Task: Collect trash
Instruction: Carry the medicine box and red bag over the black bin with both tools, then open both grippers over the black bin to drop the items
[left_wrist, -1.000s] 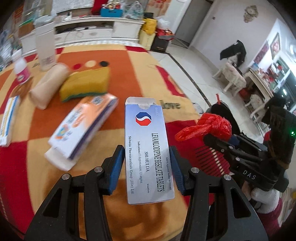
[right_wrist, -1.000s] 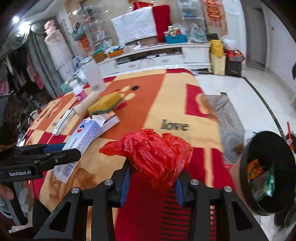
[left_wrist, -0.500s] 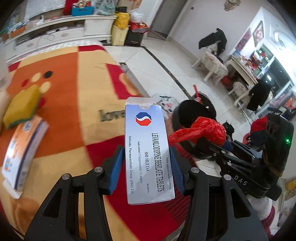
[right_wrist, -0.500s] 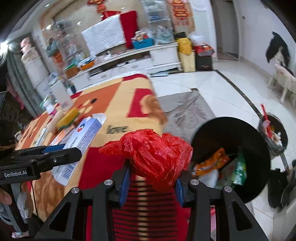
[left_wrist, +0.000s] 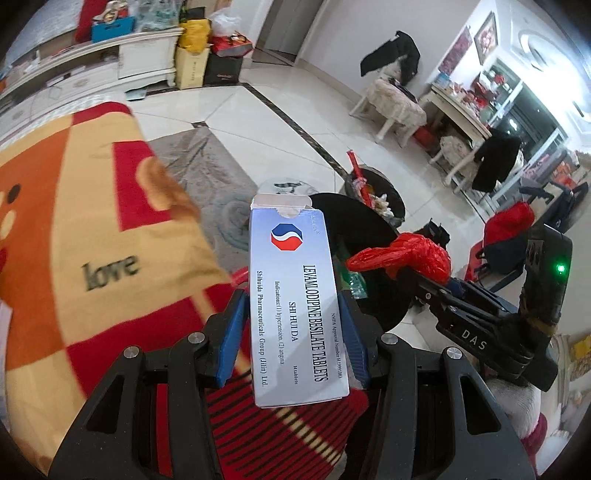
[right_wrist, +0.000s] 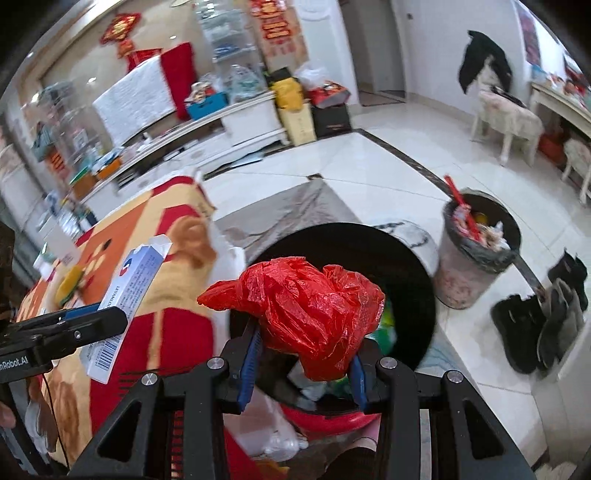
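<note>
My left gripper (left_wrist: 291, 328) is shut on a pale blue tablet box (left_wrist: 295, 295), held upright past the blanket's edge. To its right, my right gripper (left_wrist: 428, 273) carries a crumpled red plastic bag (left_wrist: 410, 254). In the right wrist view the same red bag (right_wrist: 303, 306) fills the shut right gripper (right_wrist: 301, 354), directly over a black-lined trash bin (right_wrist: 417, 280) with wrappers inside. The tablet box (right_wrist: 125, 291) and the left gripper (right_wrist: 88, 321) show at the left of that view. The bin (left_wrist: 354, 229) sits just behind the box in the left wrist view.
A red, orange and cream blanket (left_wrist: 92, 229) covers the table at left. A second full bin (right_wrist: 476, 251) stands on the white tiled floor beside dark boots (right_wrist: 554, 314). Stools (left_wrist: 399, 107) and a side table stand farther back. A white cabinet (right_wrist: 221, 125) lines the wall.
Both grippers swung right, off the blanket toward the floor, each keeping its load. The sponge and boxes on the table left the left wrist view, and the black bin came under the red bag.
</note>
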